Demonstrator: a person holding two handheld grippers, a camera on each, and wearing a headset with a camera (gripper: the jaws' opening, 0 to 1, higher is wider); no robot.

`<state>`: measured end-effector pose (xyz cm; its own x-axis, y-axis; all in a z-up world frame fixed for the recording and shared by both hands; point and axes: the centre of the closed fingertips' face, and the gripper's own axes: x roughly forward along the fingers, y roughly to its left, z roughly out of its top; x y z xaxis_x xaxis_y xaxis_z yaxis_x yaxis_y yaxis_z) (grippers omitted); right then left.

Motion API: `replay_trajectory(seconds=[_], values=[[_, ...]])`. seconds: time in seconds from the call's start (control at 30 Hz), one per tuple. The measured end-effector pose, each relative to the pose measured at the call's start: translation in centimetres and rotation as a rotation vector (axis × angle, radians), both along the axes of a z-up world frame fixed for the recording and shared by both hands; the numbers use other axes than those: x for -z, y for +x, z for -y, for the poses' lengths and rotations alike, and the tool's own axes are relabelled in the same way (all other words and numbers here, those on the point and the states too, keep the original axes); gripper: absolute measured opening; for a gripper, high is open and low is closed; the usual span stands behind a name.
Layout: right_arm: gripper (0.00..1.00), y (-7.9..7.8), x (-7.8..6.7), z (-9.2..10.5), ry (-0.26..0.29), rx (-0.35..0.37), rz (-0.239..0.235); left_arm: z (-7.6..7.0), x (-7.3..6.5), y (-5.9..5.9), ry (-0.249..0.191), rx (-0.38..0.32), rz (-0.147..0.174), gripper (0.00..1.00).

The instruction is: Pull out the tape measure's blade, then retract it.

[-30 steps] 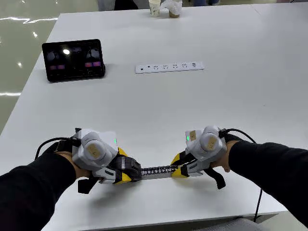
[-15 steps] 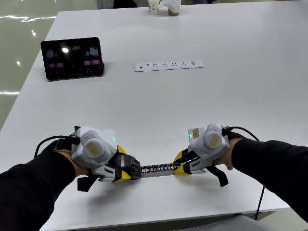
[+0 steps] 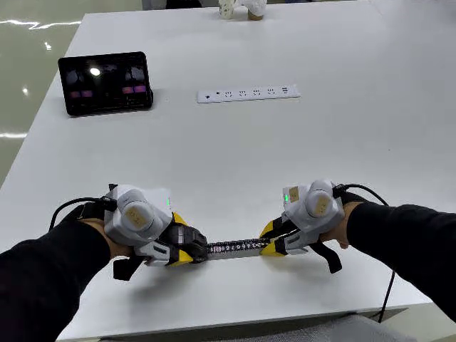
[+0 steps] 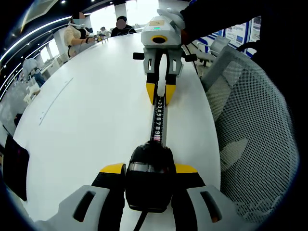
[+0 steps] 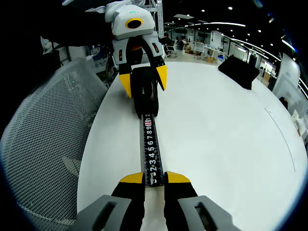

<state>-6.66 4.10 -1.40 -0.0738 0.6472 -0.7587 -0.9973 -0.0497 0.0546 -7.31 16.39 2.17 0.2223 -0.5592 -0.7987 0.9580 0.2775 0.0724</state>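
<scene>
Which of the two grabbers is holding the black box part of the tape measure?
The left gripper: its fingers clamp the black case, while the right gripper only pinches the tip of the pulled-out blade.

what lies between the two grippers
The tape measure's blade, pulled out of the black case in the left gripper and pinched at its tip by the right gripper; the head view shows it.

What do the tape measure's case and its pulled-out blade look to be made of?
Case: black, likely moulded plastic or rubber, judging by the soft sheen on its rounded body. Blade: thin dark strip with printed white numerals, running straight; probably coated metal, though unconfirmed.
</scene>
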Motion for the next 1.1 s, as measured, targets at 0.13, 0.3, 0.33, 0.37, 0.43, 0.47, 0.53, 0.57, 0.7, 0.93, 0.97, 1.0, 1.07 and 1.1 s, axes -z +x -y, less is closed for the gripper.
replay_trajectory(seconds=[0.13,0.3,0.33,0.37,0.43,0.47,0.53,0.57,0.7,0.93,0.97,1.0,1.07,1.1], values=[[0.12,0.1,0.0,0.3,-0.006,0.002,-0.001,0.0,0.0,0.0,0.001,0.0,0.0,0.31],[0.12,0.2,0.1,0.7,-0.012,0.001,-0.001,0.0,0.0,-0.1,0.001,-0.001,0.002,0.31],[0.12,0.2,0.1,0.7,-0.013,0.001,-0.001,0.0,0.0,-0.1,0.002,-0.001,0.002,0.31],[0.12,0.2,0.1,0.8,-0.013,0.001,0.0,0.0,0.0,-0.1,0.002,-0.001,0.002,0.31],[0.12,0.2,0.2,0.9,-0.014,0.001,-0.001,0.0,-0.1,-0.1,0.001,-0.001,0.002,0.31],[0.12,0.2,0.2,1.0,-0.014,0.001,-0.001,0.0,0.0,-0.1,0.002,-0.001,0.002,0.31],[0.12,0.2,0.1,0.9,-0.014,0.002,0.0,0.0,0.0,-0.1,0.002,-0.001,0.002,0.31],[0.12,0.2,0.1,0.9,-0.014,0.001,0.0,0.0,-0.1,-0.1,0.001,-0.001,0.002,0.31],[0.12,0.2,0.1,0.9,-0.013,0.0,0.001,0.1,-0.1,-0.1,-0.002,-0.003,0.003,0.31],[0.12,0.2,0.0,1.4,-0.01,0.007,-0.001,0.1,0.0,-0.1,-0.001,-0.003,0.003,0.31],[0.12,0.3,0.0,1.5,-0.01,0.009,-0.001,0.1,0.0,-0.1,-0.001,-0.003,0.003,0.31],[0.12,0.2,0.1,1.6,-0.011,0.01,-0.002,0.1,0.0,-0.1,-0.002,-0.002,0.003,0.31],[0.12,0.2,0.0,1.8,-0.012,0.011,-0.002,0.1,0.0,-0.1,-0.001,-0.002,0.003,0.31],[0.12,0.3,0.0,1.9,-0.013,0.011,-0.001,0.1,0.0,-0.1,0.0,-0.002,0.003,0.31]])
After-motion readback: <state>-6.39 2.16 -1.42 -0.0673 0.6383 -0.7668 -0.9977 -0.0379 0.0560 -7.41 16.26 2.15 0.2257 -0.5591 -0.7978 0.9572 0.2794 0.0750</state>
